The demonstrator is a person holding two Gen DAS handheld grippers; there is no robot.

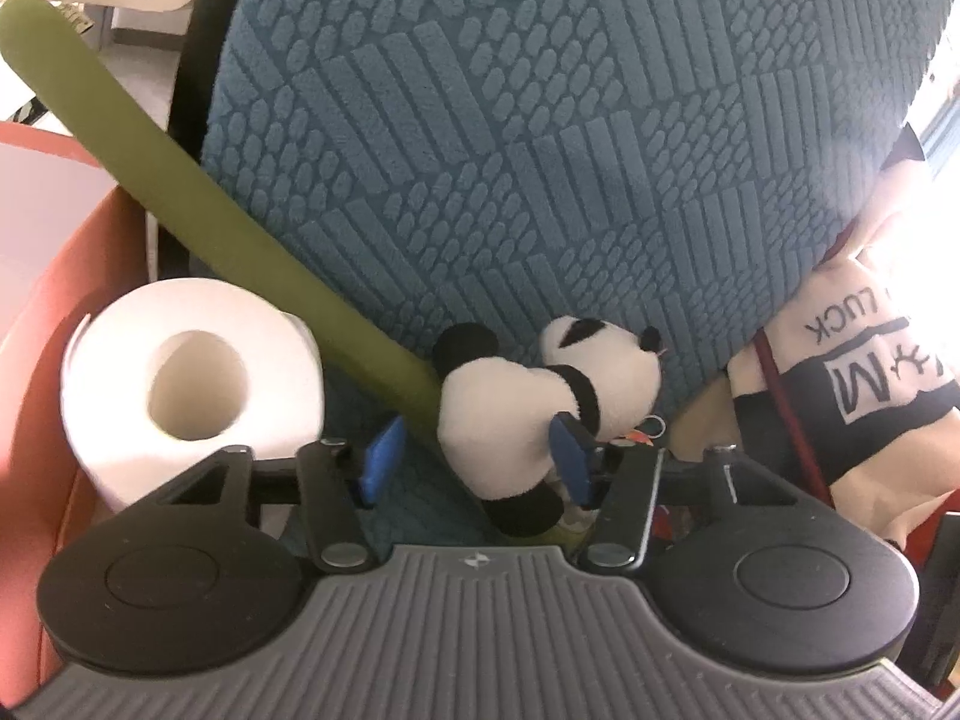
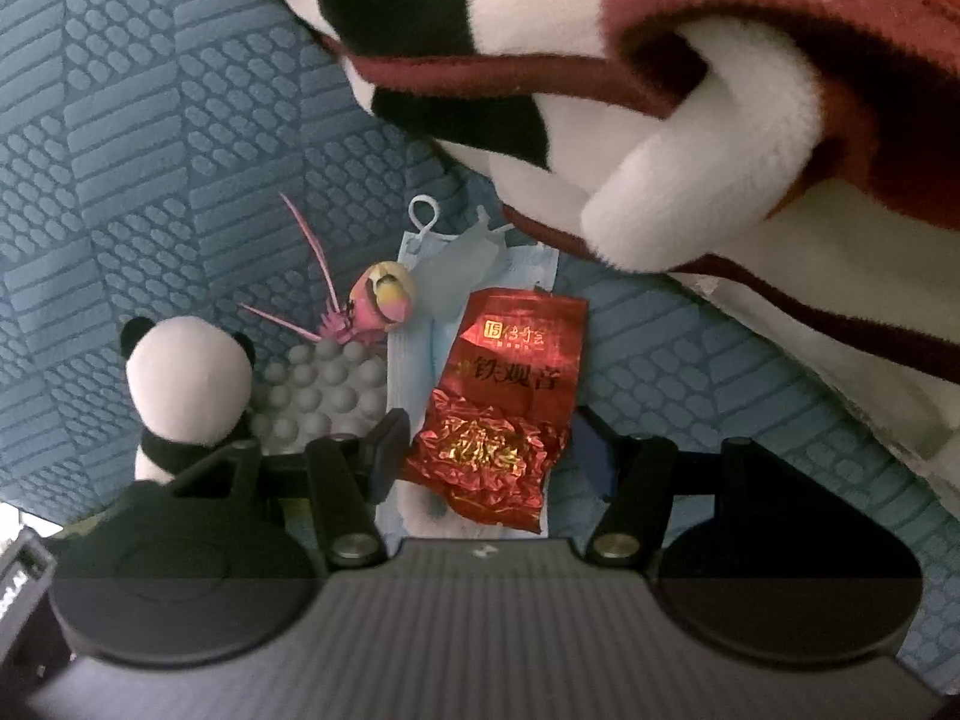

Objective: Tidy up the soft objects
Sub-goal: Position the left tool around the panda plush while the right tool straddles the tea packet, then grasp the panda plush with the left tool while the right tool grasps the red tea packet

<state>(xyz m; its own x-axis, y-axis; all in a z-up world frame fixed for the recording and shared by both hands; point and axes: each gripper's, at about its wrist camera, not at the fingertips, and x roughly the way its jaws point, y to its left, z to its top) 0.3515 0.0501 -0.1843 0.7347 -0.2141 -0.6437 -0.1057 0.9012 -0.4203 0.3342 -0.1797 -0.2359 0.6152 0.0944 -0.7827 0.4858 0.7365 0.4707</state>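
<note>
A small panda plush (image 1: 522, 402) lies on its side between the blue pads of my left gripper (image 1: 474, 462). The right pad touches its belly; the left pad stands a little apart, so the jaws are open around it. In the right wrist view the same panda (image 2: 186, 384) sits at the left. My right gripper (image 2: 495, 456) straddles a crumpled red foil tea packet (image 2: 504, 396), its pads meeting both edges. The packet lies on a blue face mask (image 2: 480, 264).
A teal textured cushion (image 1: 540, 120) fills the background. A white paper roll (image 1: 192, 378) and a green foam tube (image 1: 180, 180) rest inside an orange bin (image 1: 78, 252). A big plush with "LUCK" lettering (image 2: 690, 138), a pink toy shrimp (image 2: 378, 300) and a grey bumpy pad (image 2: 324, 390) lie nearby.
</note>
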